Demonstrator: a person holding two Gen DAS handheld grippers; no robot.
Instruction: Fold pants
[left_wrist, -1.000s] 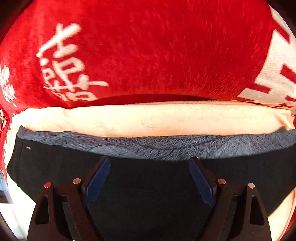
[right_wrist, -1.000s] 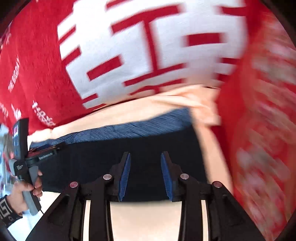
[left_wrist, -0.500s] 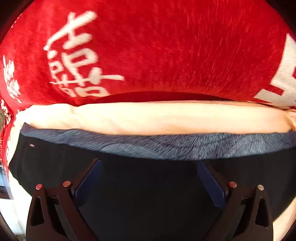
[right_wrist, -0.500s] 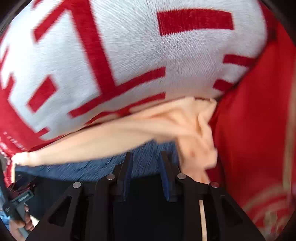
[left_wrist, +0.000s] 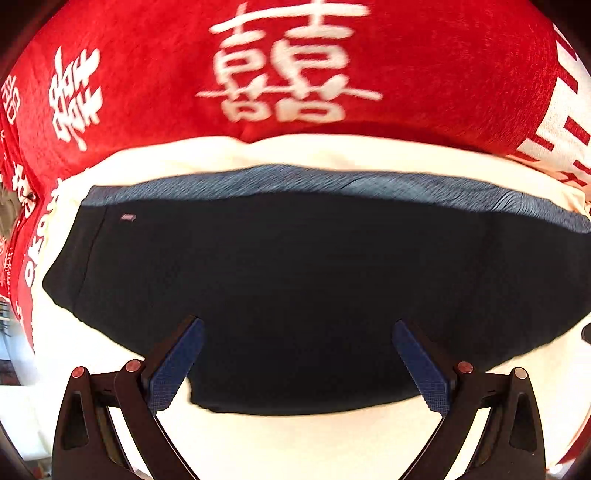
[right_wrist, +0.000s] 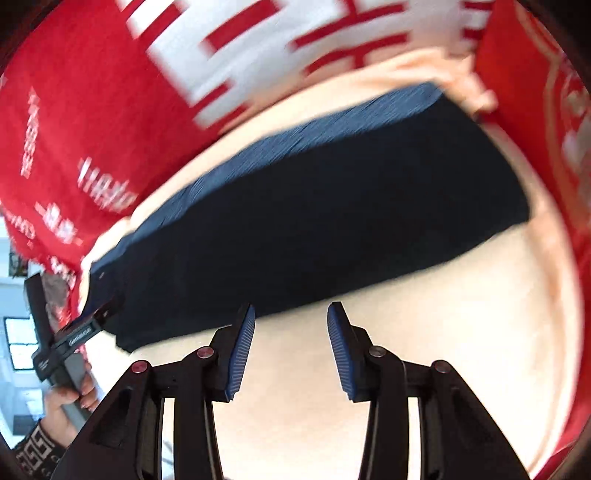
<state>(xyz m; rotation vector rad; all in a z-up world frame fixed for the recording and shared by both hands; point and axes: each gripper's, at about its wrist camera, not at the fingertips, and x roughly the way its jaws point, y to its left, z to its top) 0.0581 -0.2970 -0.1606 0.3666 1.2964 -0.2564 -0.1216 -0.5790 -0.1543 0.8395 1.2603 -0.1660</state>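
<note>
Right, your folded dark navy pants lie flat on the pale cream sheet, a lighter blue ribbed waistband running along their far edge and a tiny pale tag near the far left corner. Your left gripper hangs over the near edge with its blue-padded fingers spread wide, nothing pinched between them. Your right gripper sits just off the pants' near edge over bare sheet, fingers at a middling gap and opening, empty too. Beyond the sheet, a red plush blanket with white characters wraps round the far side and both flanks, bunched against the cream fabric. From the right wrist view your left hand, in a patterned cuff, grips its handle at the pants' left end. Nothing lies on top of the pants.
</note>
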